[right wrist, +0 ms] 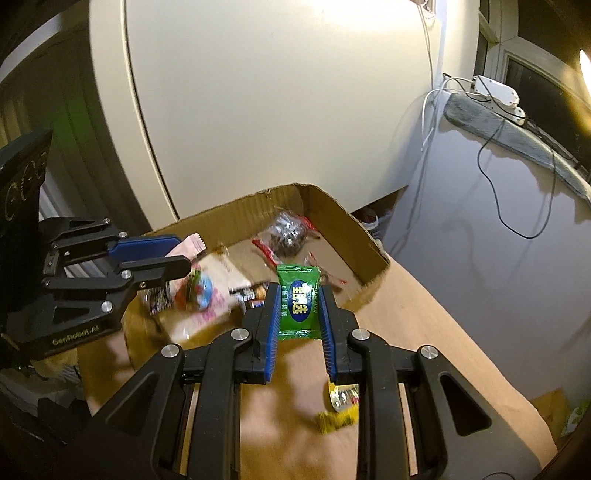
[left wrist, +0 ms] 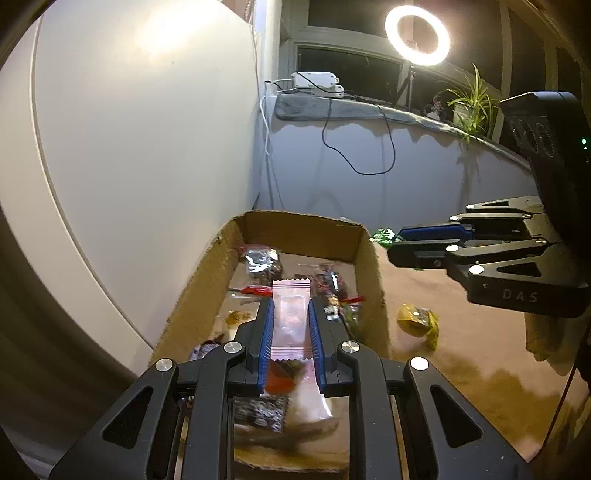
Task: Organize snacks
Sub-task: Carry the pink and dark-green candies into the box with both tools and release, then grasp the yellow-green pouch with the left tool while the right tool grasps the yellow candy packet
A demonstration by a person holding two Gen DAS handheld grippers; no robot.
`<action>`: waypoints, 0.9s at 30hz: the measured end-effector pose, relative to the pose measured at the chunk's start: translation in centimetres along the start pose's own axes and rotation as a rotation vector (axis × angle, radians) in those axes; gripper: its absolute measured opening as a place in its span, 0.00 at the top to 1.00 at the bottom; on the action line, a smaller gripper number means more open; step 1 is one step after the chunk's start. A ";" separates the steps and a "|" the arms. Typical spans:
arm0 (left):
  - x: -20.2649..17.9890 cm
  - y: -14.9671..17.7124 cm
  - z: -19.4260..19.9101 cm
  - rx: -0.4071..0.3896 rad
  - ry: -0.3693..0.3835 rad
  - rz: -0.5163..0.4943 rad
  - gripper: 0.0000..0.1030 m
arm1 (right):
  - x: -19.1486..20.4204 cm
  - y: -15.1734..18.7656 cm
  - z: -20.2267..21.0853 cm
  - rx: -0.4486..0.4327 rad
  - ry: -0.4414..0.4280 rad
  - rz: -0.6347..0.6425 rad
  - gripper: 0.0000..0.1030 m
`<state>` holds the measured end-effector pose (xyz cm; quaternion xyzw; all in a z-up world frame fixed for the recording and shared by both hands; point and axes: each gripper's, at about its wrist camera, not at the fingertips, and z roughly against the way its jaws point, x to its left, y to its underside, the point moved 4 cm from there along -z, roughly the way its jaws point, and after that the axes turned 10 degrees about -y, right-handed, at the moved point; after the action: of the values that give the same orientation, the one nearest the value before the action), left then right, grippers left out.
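My left gripper [left wrist: 290, 306] is shut on a pink snack packet [left wrist: 290, 317] and holds it above the open cardboard box [left wrist: 369, 266]; it also shows in the right wrist view [right wrist: 181, 254]. The box holds several wrapped snacks [left wrist: 260, 260]. My right gripper [right wrist: 299, 291] is shut on a green candy packet [right wrist: 298, 301], held above the table near the box's right wall [right wrist: 354, 229]. In the left wrist view the right gripper [left wrist: 397, 243] is at the right of the box with the green packet [left wrist: 384, 235] at its tips.
A yellow snack packet [left wrist: 419, 321] lies on the brown table [left wrist: 461, 350] to the right of the box; it also shows in the right wrist view [right wrist: 341, 410]. A white curved panel [left wrist: 129, 147] stands behind the box. A ring light [left wrist: 417, 35] and a plant [left wrist: 471, 103] are on the sill.
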<state>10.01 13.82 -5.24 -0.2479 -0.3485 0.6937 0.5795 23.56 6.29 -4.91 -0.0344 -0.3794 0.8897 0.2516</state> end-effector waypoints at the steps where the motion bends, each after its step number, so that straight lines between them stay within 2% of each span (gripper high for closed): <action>1: 0.1 -0.1 -0.1 0.000 -0.002 0.002 0.83 | 0.0 -0.3 -0.4 0.002 -0.004 0.000 0.80; 16: 1.3 -0.5 -0.9 0.001 -0.016 0.008 0.83 | -0.2 -2.3 -3.6 0.011 -0.044 -0.008 0.79; 19: 1.1 -0.5 -1.0 0.000 -0.022 0.009 0.82 | -0.1 -2.3 -3.6 0.009 -0.040 -0.006 0.76; 21: 1.0 -0.6 -1.0 -0.001 -0.024 0.007 0.82 | -0.2 -2.3 -3.6 0.007 -0.037 -0.008 0.70; 23: 1.0 -0.5 -0.9 -0.004 -0.028 0.004 0.80 | -0.2 -2.3 -3.4 -0.003 -0.030 -0.011 0.51; 24: 1.0 -0.5 -0.9 -0.005 -0.029 0.004 0.77 | -0.2 -2.3 -3.2 -0.010 -0.024 -0.010 0.48; 27: 0.9 -0.6 -0.7 -0.009 -0.031 0.005 0.75 | -0.3 -2.4 -2.7 -0.023 -0.015 -0.017 0.41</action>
<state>10.74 14.86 -5.17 -0.2405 -0.3598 0.6973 0.5714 25.51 9.31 -5.20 -0.0276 -0.3918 0.8833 0.2559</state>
